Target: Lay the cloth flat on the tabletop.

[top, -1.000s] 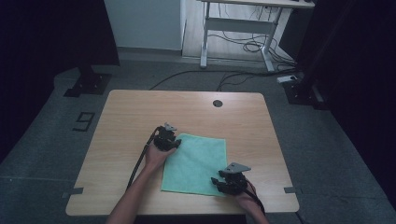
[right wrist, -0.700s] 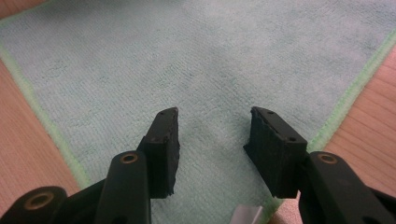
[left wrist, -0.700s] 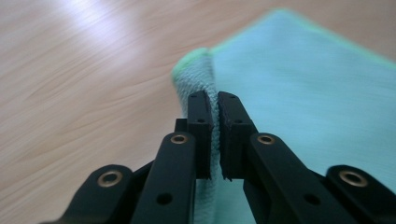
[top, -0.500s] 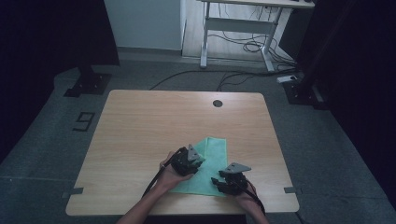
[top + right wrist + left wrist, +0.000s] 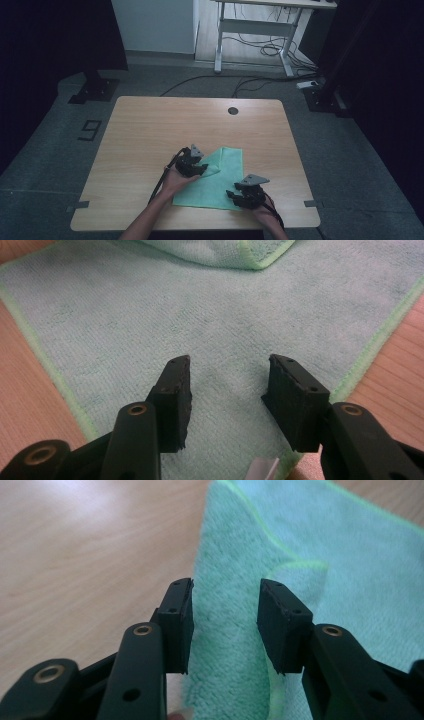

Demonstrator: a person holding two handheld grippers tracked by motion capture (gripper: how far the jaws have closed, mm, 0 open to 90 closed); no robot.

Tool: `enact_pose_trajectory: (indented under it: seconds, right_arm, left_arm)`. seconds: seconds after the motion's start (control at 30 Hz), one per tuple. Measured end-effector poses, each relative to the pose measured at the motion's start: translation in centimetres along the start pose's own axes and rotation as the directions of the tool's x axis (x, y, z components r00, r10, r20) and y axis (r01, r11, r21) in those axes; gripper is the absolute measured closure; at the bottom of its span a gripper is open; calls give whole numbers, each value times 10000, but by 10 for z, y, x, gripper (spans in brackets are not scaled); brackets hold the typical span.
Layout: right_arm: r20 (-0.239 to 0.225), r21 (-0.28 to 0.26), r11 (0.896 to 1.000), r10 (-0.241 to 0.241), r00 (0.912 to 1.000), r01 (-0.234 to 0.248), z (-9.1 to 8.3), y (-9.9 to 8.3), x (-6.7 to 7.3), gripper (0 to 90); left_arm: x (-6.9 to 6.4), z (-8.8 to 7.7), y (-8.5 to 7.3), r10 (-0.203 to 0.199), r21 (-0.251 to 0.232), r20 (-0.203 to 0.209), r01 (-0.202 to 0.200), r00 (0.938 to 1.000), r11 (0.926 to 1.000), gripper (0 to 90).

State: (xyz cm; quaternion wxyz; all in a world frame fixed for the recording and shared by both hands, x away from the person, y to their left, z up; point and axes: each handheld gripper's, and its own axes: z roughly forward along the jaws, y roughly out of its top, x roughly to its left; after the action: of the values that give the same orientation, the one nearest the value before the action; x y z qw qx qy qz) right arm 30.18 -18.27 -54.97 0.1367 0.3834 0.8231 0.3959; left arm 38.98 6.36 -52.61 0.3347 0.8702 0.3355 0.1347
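A light green cloth [image 5: 220, 187] lies on the wooden table [image 5: 150, 130], its far left corner folded over onto the middle. My left gripper [image 5: 201, 168] sits at that folded corner. In the left gripper view the jaws [image 5: 225, 625] stand apart with the cloth's fold [image 5: 225, 580] between them and the pads off it; they have just been opening and then closing a little. My right gripper [image 5: 241, 196] rests at the cloth's near right corner. In the right gripper view it [image 5: 227, 395] is open over the flat cloth [image 5: 200, 315], with the folded corner [image 5: 220, 252] ahead.
A dark round hole [image 5: 232, 110] sits near the table's far edge. Behind the table a desk frame [image 5: 250, 45] and cables [image 5: 260, 50] stand on the grey floor. Dark curtains hang at left and right. Bare wood [image 5: 150, 130] lies left of and beyond the cloth.
My left gripper moved right and nearer, carrying the cloth's far left corner over the cloth, then let go of it with its jaws parted. The right gripper stayed put.
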Motion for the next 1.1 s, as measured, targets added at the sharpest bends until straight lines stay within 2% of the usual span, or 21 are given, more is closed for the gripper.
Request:
enact_pose_trajectory:
  seconds: [0.1, 0.23, 0.3, 0.4, 0.43, 0.5, 0.6, 0.67, 0.73, 0.83, 1.0, 1.1]
  right_arm:
    - [-9, -2, 10000, -2, 10000, 2, 0, 0, 0, 523]
    - [21, -4, 10000, -19, 10000, 19, 0, 0, 0, 522]
    - [32, -1, 10000, -29, 10000, 29, 0, 0, 0, 522]
    - [32, -6, 10000, -25, 10000, 25, 0, 0, 0, 522]
    - [21, -9, 10000, -9, 10000, 9, 0, 0, 0, 522]
    - [28, -35, 10000, 16, 10000, -16, 0, 0, 0, 522]
    - [-21, -47, 10000, 33, 10000, -33, 0, 0, -1, 522]
    - [-25, -43, 10000, 17, 10000, -17, 0, 0, -1, 522]
    - [3, -29, 10000, 16, 10000, -16, 0, 0, 0, 521]
    - [44, -19, 10000, -7, 10000, 7, 0, 0, 0, 520]
    - [36, -35, 10000, -1, 10000, 1, 0, 0, 0, 517]
    - [-15, -62, 10000, 2, 10000, -3, 0, -1, 0, 516]
  left_arm:
    - [-7, 2, -4, 119, 22, 144, -119, 9998, 9999, 566]
    - [-15, 0, -6, 63, -167, 481, -55, 9988, 9998, 562]
    - [-18, 0, -6, 122, -141, 510, -115, 9986, 9998, 562]
    - [-24, 2, -3, 279, -166, 405, -273, 9988, 9995, 562]
    - [-26, 0, -3, 380, -257, 224, -375, 9990, 9990, 558]
    - [-27, -5, -1, 399, -527, -17, -400, 9992, 9978, 557]
    - [-27, -17, 2, 317, -967, -75, -323, 9995, 9948, 565]
    - [-28, -23, 5, 413, -1079, -142, -426, 9990, 9932, 567]
    - [-30, -24, 7, 506, -1051, -90, -512, 9987, 9931, 569]
    - [-33, -15, 9, 556, -787, -2, -554, 9985, 9954, 572]
    - [-28, 6, 9, 250, -254, 137, -246, 9996, 9994, 584]
    - [-27, 11, 6, 135, -187, 240, -130, 9996, 9997, 599]
